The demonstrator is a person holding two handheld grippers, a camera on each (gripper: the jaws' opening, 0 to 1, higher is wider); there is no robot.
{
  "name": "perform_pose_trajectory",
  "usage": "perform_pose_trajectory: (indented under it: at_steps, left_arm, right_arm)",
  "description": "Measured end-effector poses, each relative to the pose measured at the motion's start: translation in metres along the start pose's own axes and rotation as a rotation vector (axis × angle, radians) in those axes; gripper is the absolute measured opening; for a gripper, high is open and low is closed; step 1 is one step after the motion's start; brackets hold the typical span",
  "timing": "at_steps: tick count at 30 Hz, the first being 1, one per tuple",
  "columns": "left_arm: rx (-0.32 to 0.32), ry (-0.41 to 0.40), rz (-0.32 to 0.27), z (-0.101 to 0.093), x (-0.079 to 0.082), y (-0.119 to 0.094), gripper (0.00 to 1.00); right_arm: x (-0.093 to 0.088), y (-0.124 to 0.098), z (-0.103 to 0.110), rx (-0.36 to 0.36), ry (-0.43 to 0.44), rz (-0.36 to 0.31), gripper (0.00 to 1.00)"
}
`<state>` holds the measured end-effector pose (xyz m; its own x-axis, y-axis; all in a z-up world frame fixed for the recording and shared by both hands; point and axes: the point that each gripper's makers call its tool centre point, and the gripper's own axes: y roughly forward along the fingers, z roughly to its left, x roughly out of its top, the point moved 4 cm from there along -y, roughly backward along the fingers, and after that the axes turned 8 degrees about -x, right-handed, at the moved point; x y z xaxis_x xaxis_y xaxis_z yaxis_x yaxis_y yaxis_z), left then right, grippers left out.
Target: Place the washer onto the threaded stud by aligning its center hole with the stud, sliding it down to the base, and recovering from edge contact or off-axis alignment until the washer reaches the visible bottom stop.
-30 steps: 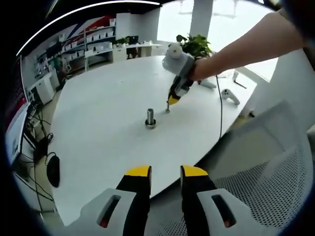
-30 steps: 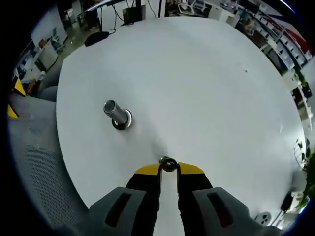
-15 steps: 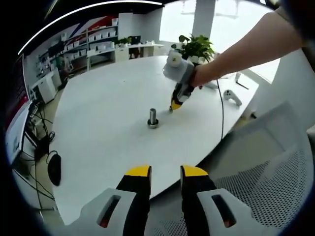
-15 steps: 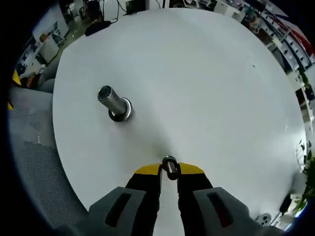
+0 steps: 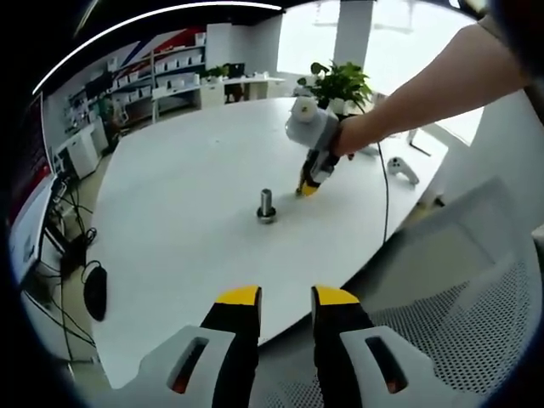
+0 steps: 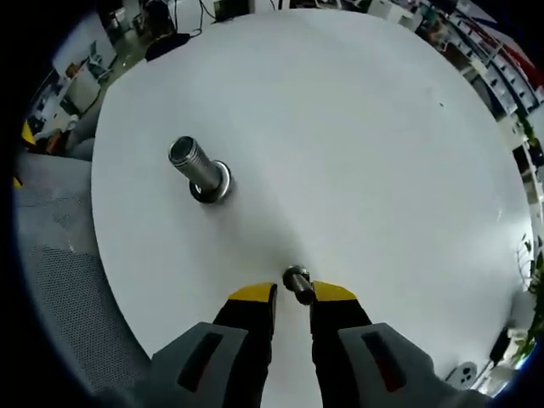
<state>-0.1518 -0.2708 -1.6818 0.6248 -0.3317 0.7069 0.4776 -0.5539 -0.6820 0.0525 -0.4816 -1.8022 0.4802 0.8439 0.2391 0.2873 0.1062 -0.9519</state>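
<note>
A short metal threaded stud (image 5: 266,206) stands upright on its round base on the white oval table (image 5: 187,170). In the right gripper view the stud (image 6: 196,167) is up and to the left of my right gripper (image 6: 293,293). That gripper is shut on a small metal washer (image 6: 297,281), which sits tilted at its yellow fingertips, apart from the stud. From the left gripper view, a hand holds the right gripper (image 5: 307,185) just right of the stud, tips pointing down. My left gripper (image 5: 286,297) hangs open off the table's near edge, nothing between its fingers.
A white mesh chair (image 5: 459,297) stands at the right of the table, and its grey mesh (image 6: 51,280) lies left of the table in the right gripper view. A white controller (image 5: 401,170) with a cable and a potted plant (image 5: 340,81) sit at the far side.
The right gripper with the washer has drifted slightly right of the stud and a little away from it. The washer now sits more tilted between the fingertips. The left gripper has held its place.
</note>
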Motion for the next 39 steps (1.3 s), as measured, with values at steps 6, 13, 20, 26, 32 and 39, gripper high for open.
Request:
perform_pose_trajectory:
  at_steps: [6, 13, 20, 26, 32, 39]
  left_arm:
    - [-0.005, -0.007, -0.002, -0.001, 0.000, 0.000, 0.21]
    - [-0.012, -0.006, -0.011, -0.002, 0.001, -0.001, 0.21]
    - [-0.022, 0.002, -0.031, -0.004, 0.003, -0.002, 0.21]
    - [-0.042, 0.006, -0.039, -0.007, 0.003, -0.002, 0.21]
    - [-0.053, 0.012, -0.061, -0.009, 0.007, -0.003, 0.21]
    - [-0.055, 0.007, -0.079, -0.009, 0.009, -0.004, 0.22]
  right_arm:
    - [-0.008, -0.012, 0.006, -0.002, -0.016, -0.015, 0.21]
    - [-0.018, -0.037, 0.011, -0.025, 0.027, -0.082, 0.23]
    - [-0.039, -0.069, 0.024, -0.062, 0.122, -0.192, 0.23]
    - [-0.064, -0.099, 0.041, -0.080, 0.170, -0.250, 0.27]
    - [-0.077, -0.138, 0.041, -0.135, 0.232, -0.336, 0.30]
    - [-0.091, -0.176, 0.040, -0.196, 0.321, -0.431, 0.33]
